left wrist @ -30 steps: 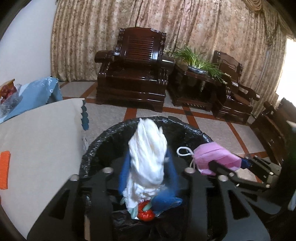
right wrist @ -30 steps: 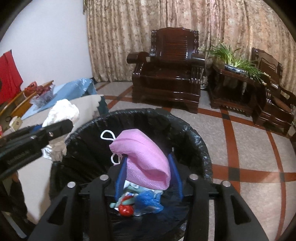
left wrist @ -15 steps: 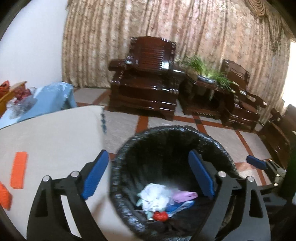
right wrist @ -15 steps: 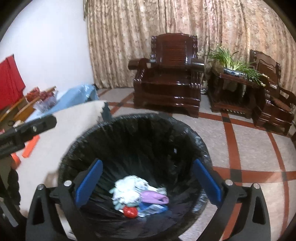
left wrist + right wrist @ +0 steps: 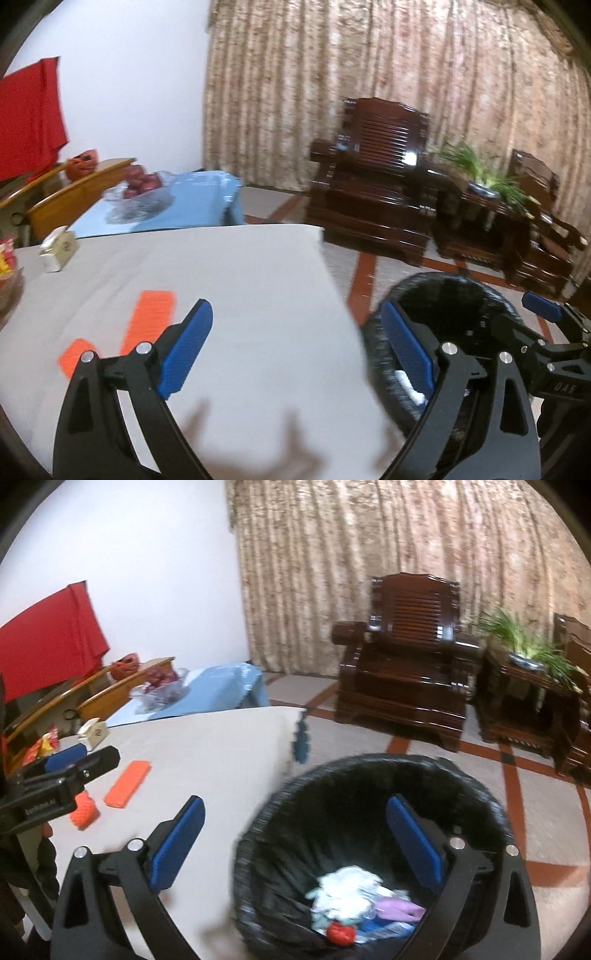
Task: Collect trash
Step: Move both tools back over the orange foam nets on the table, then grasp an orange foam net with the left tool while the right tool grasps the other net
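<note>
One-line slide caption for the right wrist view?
Open right gripper above the lined bin, with crumpled tissue and a pink mask inside.

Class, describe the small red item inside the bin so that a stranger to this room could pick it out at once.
Find the black-lined bin on the floor beside the grey table. Look at the heap of trash at its bottom, white tissue beside a pink mask. The red item lies at the near edge of that heap, the only round, bright red piece there.

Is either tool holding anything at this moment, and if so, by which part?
Nothing is held. The left tool and the right tool both stand open with nothing between their pads; the white tissue and pink mask lie in the trash bin.
</note>
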### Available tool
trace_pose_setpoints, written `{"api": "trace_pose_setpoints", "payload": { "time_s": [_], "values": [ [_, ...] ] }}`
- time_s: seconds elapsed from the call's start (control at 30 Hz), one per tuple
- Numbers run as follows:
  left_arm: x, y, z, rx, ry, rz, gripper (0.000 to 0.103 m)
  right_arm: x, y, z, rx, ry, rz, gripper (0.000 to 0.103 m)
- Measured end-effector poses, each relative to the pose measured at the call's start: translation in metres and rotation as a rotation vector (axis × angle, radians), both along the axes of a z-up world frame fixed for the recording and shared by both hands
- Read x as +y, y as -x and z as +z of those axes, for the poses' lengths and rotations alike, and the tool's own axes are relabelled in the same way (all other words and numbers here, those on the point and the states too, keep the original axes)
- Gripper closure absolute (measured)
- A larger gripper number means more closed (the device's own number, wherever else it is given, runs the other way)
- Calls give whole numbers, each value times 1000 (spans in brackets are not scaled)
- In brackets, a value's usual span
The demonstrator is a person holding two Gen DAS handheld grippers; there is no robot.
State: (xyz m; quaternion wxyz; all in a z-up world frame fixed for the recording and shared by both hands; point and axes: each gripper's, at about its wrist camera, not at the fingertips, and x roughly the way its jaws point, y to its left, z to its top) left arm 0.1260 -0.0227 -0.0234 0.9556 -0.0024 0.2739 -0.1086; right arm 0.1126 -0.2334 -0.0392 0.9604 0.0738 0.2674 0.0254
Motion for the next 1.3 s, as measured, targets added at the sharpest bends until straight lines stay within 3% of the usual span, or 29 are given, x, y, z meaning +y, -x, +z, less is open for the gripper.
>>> {"api": "trace_pose_setpoints", "payload": {
  "time_s": [0.43, 0.77, 1.3],
  "values": [
    [114, -10, -9, 12, -41, 223, 13, 110, -54, -2, -18, 1, 175, 6],
    [190, -22, -49, 87, -65, 362, 13, 171, -84, -27, 12, 14, 247, 6],
    [229, -51, -113, 238, -40, 413, 13, 213, -115, -64, 83, 31, 291, 6]
  ]
}}
